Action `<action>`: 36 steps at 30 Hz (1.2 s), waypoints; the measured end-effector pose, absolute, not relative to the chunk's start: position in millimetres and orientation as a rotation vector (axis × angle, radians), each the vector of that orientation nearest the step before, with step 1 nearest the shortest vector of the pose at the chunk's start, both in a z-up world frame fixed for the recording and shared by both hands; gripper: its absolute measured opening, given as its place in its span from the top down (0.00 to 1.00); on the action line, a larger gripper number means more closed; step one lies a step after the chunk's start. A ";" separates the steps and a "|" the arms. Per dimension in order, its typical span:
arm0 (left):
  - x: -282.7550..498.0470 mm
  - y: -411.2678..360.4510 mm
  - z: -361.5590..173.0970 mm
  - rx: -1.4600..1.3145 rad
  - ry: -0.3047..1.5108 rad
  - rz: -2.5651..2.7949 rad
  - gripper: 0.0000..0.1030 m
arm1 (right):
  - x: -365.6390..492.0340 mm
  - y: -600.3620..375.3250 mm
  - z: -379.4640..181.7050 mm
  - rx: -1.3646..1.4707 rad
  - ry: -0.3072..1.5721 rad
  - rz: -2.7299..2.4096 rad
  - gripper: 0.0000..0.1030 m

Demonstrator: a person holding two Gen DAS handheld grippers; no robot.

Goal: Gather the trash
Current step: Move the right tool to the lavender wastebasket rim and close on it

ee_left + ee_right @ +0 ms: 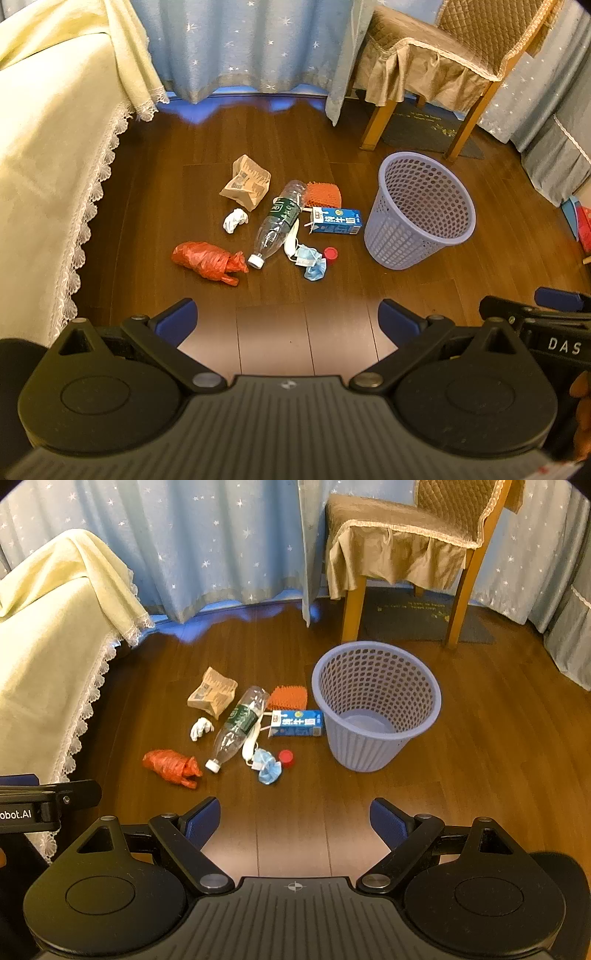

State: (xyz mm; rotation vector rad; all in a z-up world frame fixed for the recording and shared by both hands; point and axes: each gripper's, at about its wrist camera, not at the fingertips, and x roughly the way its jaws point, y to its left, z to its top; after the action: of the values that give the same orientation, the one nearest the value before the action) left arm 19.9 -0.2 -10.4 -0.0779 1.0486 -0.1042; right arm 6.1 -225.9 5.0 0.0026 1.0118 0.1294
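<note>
Trash lies scattered on the wooden floor: a red plastic bag (208,261) (171,763), a clear bottle (279,222) (238,726), a brown paper bag (245,182) (212,696), a white paper wad (235,219) (201,728), a blue milk carton (335,220) (296,723), an orange spiky pad (323,194) (288,697), a blue face mask (312,263) (267,766) and a red cap (330,254) (286,758). An empty lilac mesh bin (421,210) (375,703) stands to the right. My left gripper (287,320) and right gripper (295,821) hover open, well short of the trash.
A bed with a cream lace-edged cover (48,173) (44,657) borders the left. A wooden chair with brown cover (436,62) (402,542) and a dark mat (413,618) stand behind the bin. Star-patterned curtains (243,48) hang along the back.
</note>
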 end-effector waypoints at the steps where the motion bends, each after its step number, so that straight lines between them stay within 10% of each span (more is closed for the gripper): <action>1: 22.2 -1.3 -11.1 -0.072 1.048 -0.109 0.01 | 7.2 -227.1 4.6 0.001 1.008 0.130 0.16; 36: 121.6 -4.3 -65.3 0.137 1.017 -0.315 0.01 | 88.6 -238.7 -54.3 -0.435 0.919 0.375 0.17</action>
State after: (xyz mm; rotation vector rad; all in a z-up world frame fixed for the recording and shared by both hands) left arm 121.6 -4.3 -65.3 0.1370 1.0167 -0.3154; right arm 88.6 -238.7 -54.3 -0.4351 0.9186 0.3754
